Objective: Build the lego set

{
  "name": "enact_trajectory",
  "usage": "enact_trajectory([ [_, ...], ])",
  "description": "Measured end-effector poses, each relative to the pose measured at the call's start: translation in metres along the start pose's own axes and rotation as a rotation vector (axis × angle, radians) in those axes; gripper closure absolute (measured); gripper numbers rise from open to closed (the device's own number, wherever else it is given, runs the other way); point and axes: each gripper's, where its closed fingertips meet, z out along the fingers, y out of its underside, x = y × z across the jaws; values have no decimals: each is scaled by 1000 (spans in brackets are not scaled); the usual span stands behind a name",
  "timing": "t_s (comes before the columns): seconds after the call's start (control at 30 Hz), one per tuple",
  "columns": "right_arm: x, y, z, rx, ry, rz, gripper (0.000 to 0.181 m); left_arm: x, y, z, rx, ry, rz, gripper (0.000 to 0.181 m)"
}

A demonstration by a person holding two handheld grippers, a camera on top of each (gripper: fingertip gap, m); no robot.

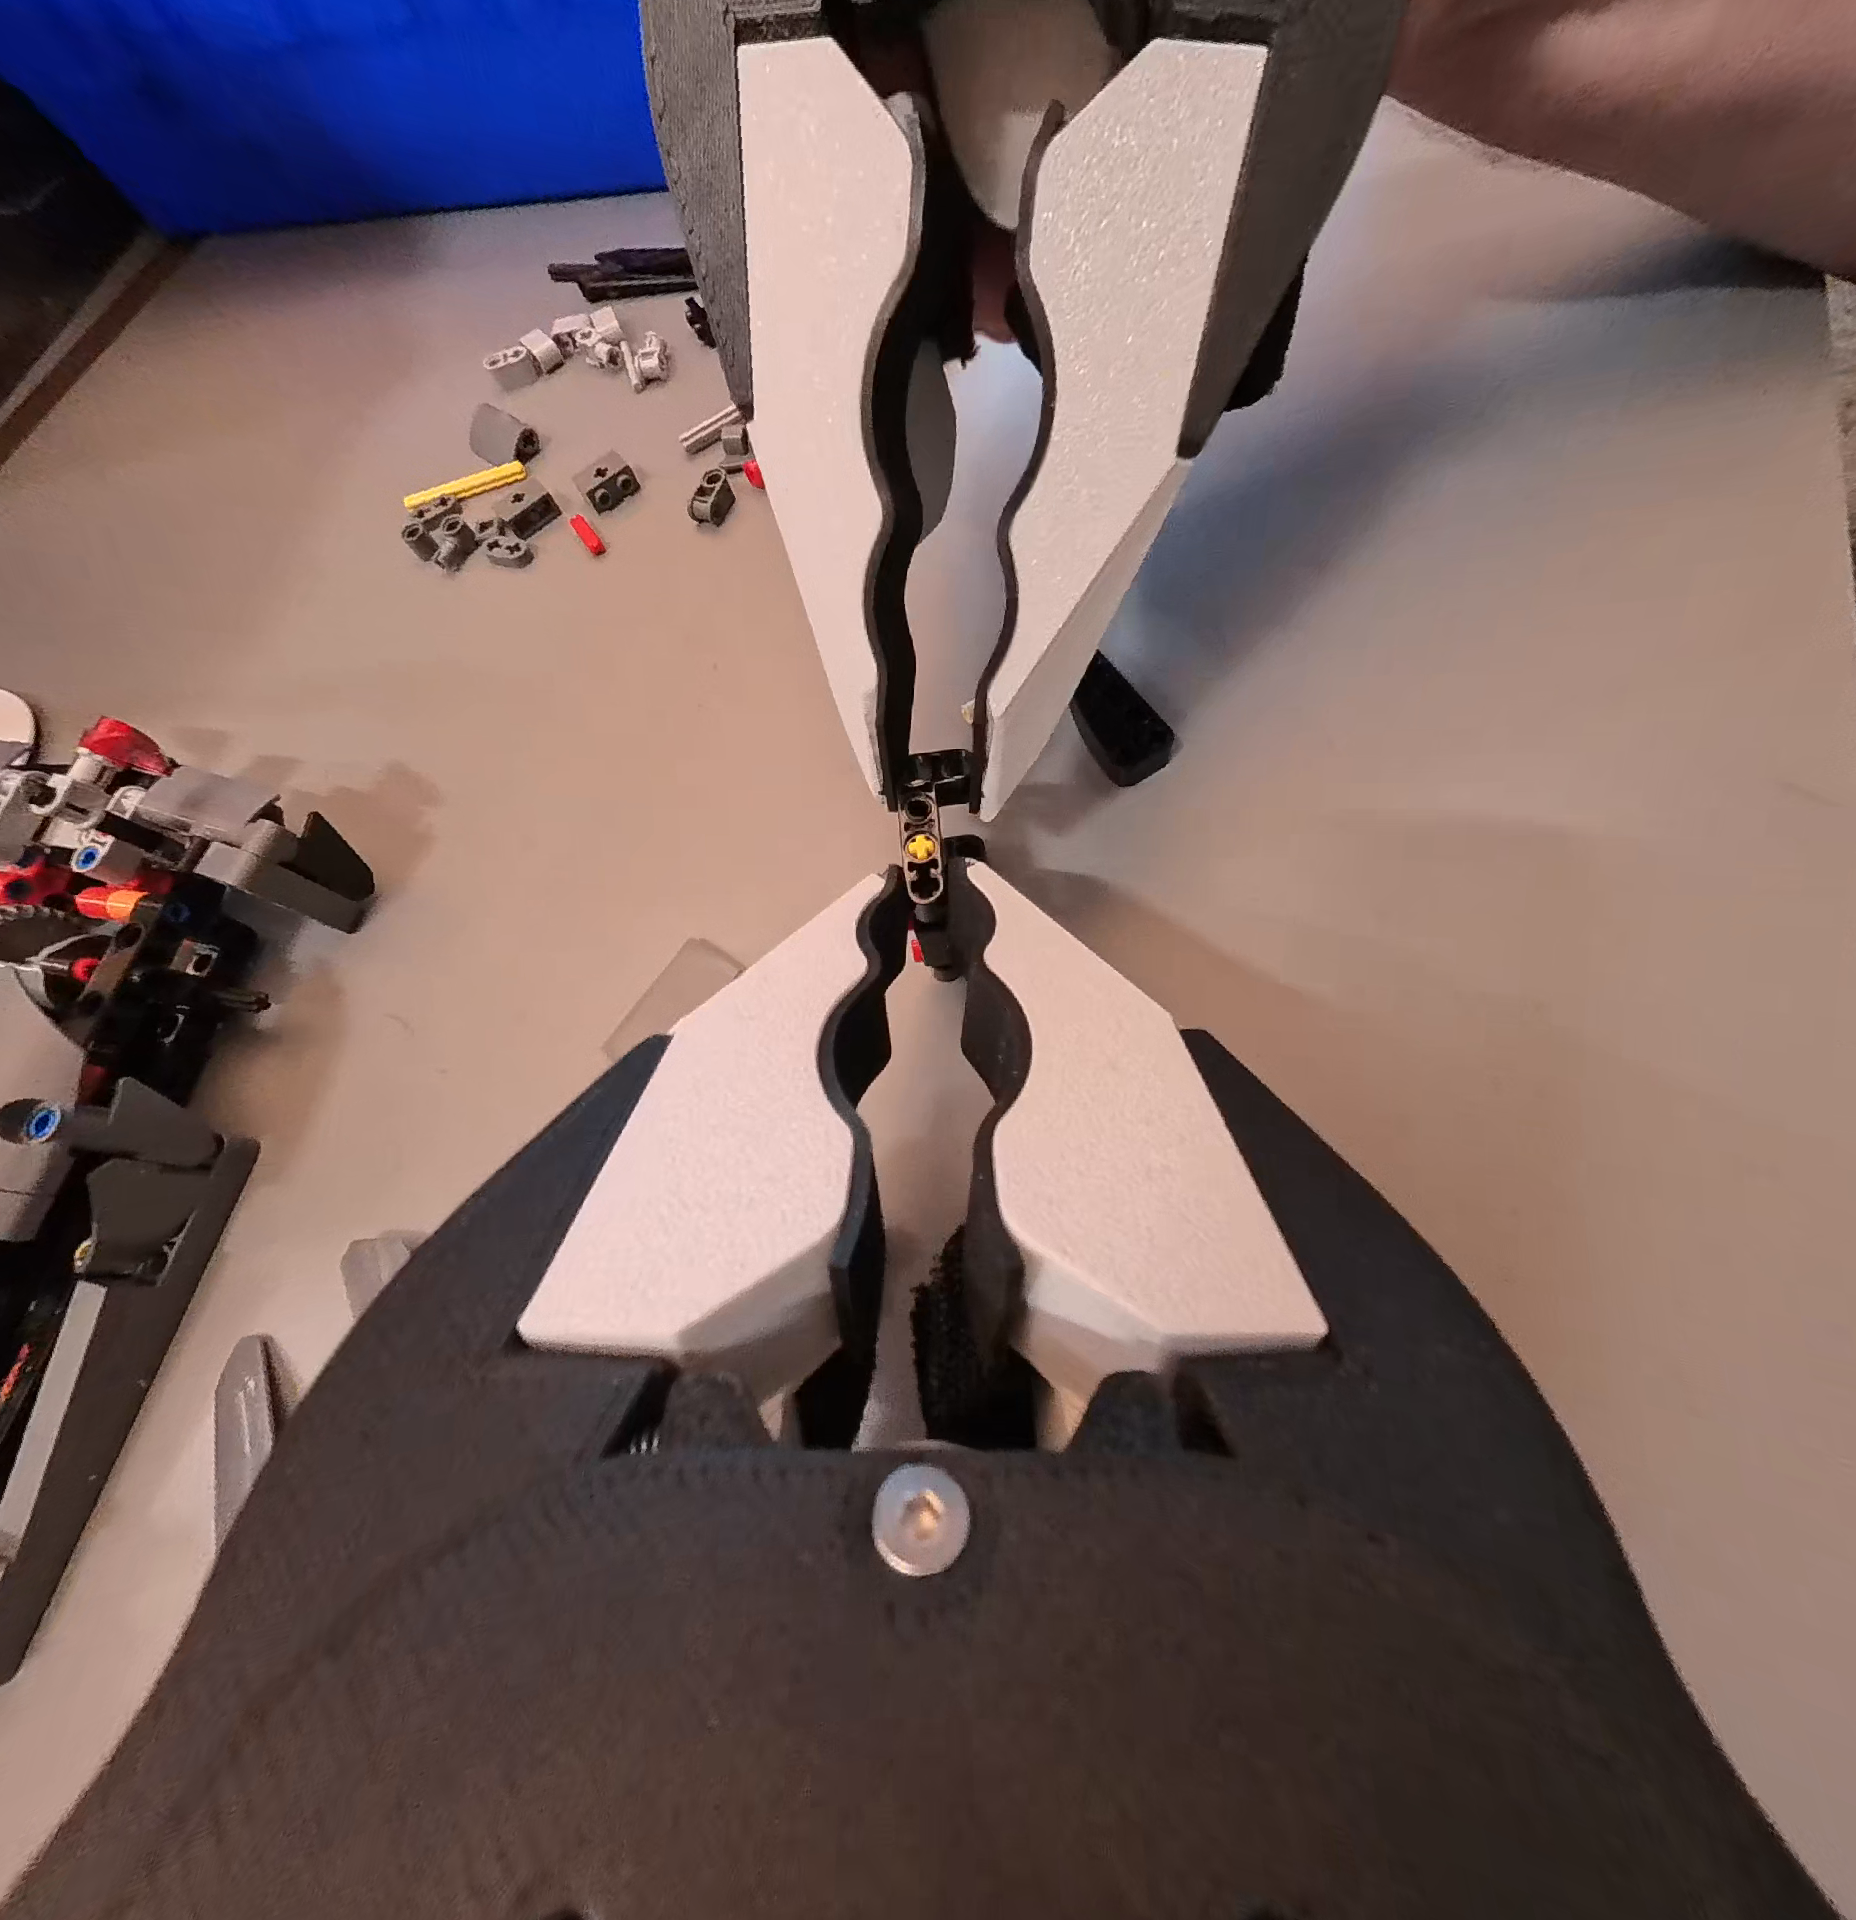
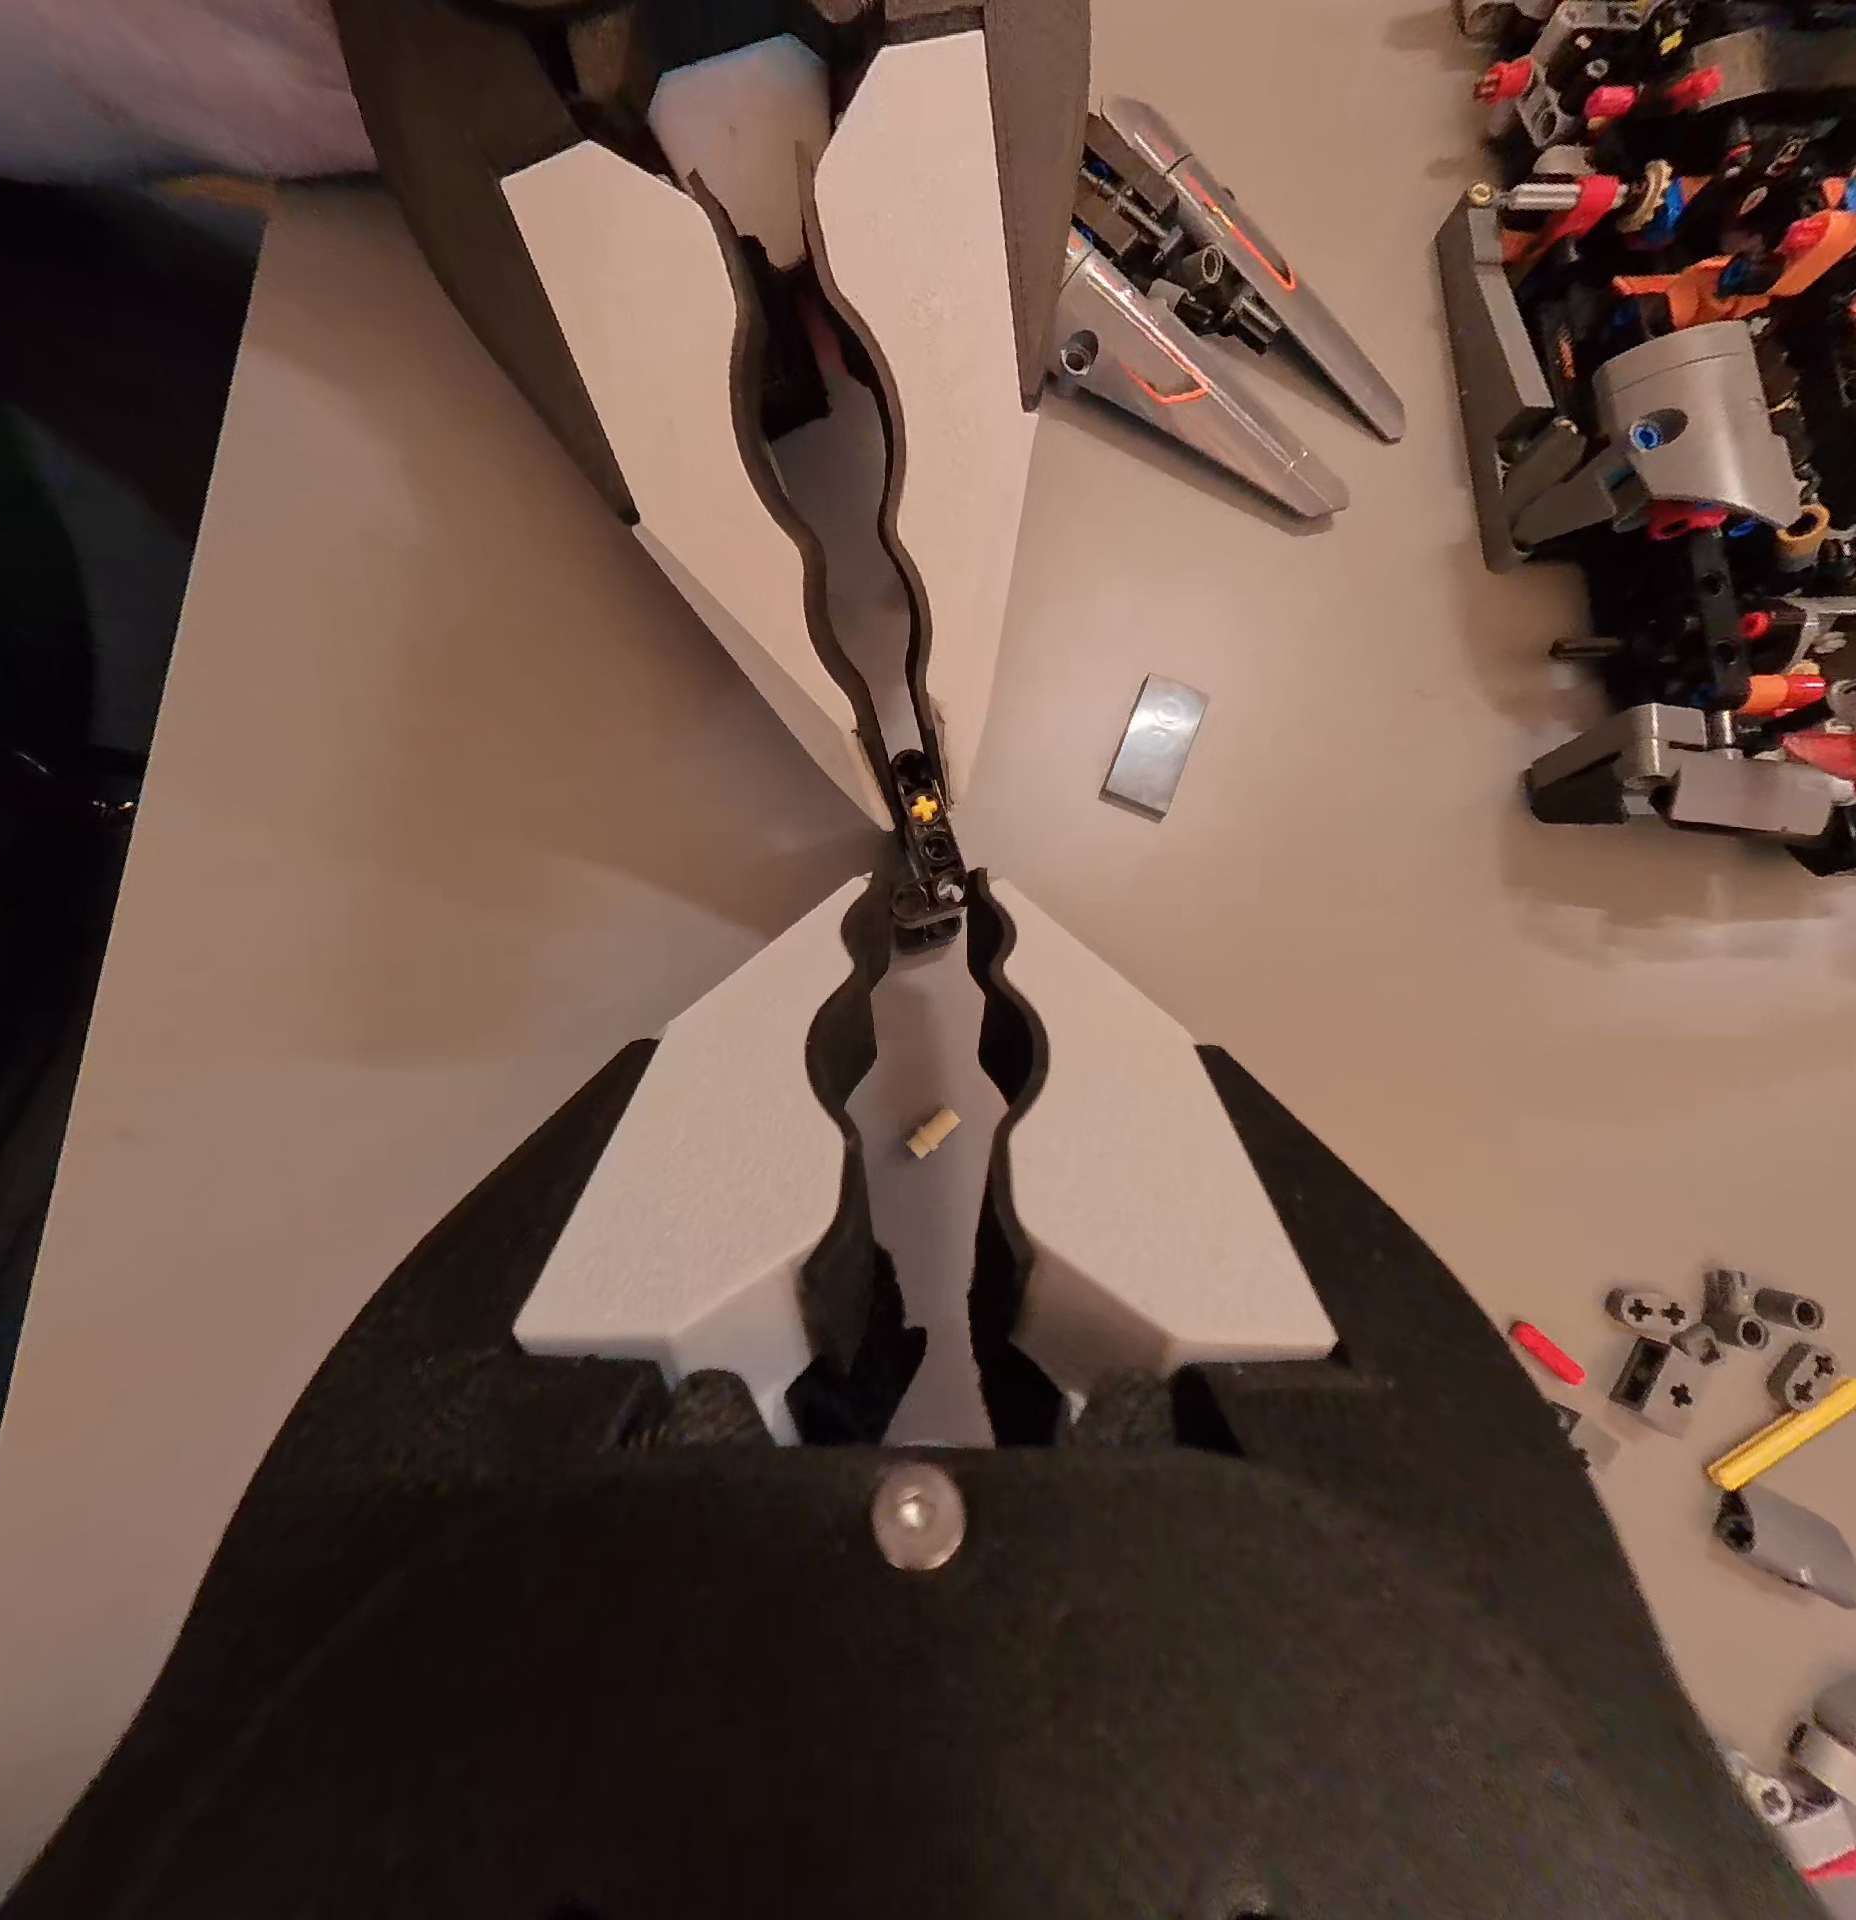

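Note:
A small black Lego beam with a yellow cross axle (image 1: pixel 921 847) is held in the air between both grippers, above the beige table (image 1: pixel 1423 935). My left gripper (image 1: pixel 929 899) is shut on its near end. My right gripper (image 1: pixel 929 795) comes in from the top of the left wrist view and is shut on the far end. In the right wrist view the beam (image 2: pixel 926 831) runs from my right gripper (image 2: pixel 929 899), shut on a black connector end, up to the left gripper (image 2: pixel 911 774). The partly built model (image 1: pixel 124 935) lies at the left, and also shows in the right wrist view (image 2: pixel 1682 416).
Loose grey, yellow and red parts (image 1: pixel 550 457) lie far left, and show in the right wrist view (image 2: pixel 1734 1382). A grey tile (image 2: pixel 1158 748), grey wing panels (image 2: pixel 1215 312) and a tan pin (image 2: pixel 932 1130) lie on the table. A hand (image 1: pixel 1682 104) is top right. The table edge (image 2: pixel 176 623) runs along the left. Only a small space, under 4 cm, lies between the two pairs of fingers. My right tips are roughly 15 centimetres from the partly built model (image 1: pixel 124 935). It turns up in the right wrist view (image 2: pixel 1734 656) as well.

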Motion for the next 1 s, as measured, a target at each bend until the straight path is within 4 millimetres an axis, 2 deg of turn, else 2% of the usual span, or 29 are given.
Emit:
enact_trajectory([
  [0.37, 1, 0, 0, 19, -10, 20, 168, 0, -1, 0, 5, 16, -23, 176],
  [0.4, 2, 0, -2, 32, -5, 41, 162, 2, -2, 1, 21, 26, -23, 176],
  [0.5, -1, -11, -23, 155, -40, 110, 145, -2, -3, -1, 23, -11, -13, 176],
  [0.57, -1, -6, -33, 151, -16, 124, 148, -1, -2, 1, 3, -13, -7, 166],
  [0.67, -3, 2, -42, 136, 31, 137, 147, -2, 9, 4, -48, -37, 11, 163],
  [0.77, -2, 5, -49, 138, 91, 143, 151, 2, 5, 3, -15, -25, 3, 160],
  [0.83, 3, 2, -57, 180, 140, 154, 150, 1, 3, 1, -10, -32, 9, 157],
  [0.93, 18, -16, -76, 354, 237, 152, 153, -6, -3, -9, 20, -66, 1, 151],
  [1.0, 30, -21, -84, 433, 288, 174, 153, -12, -7, -18, 44, -85, 2, 147],
])
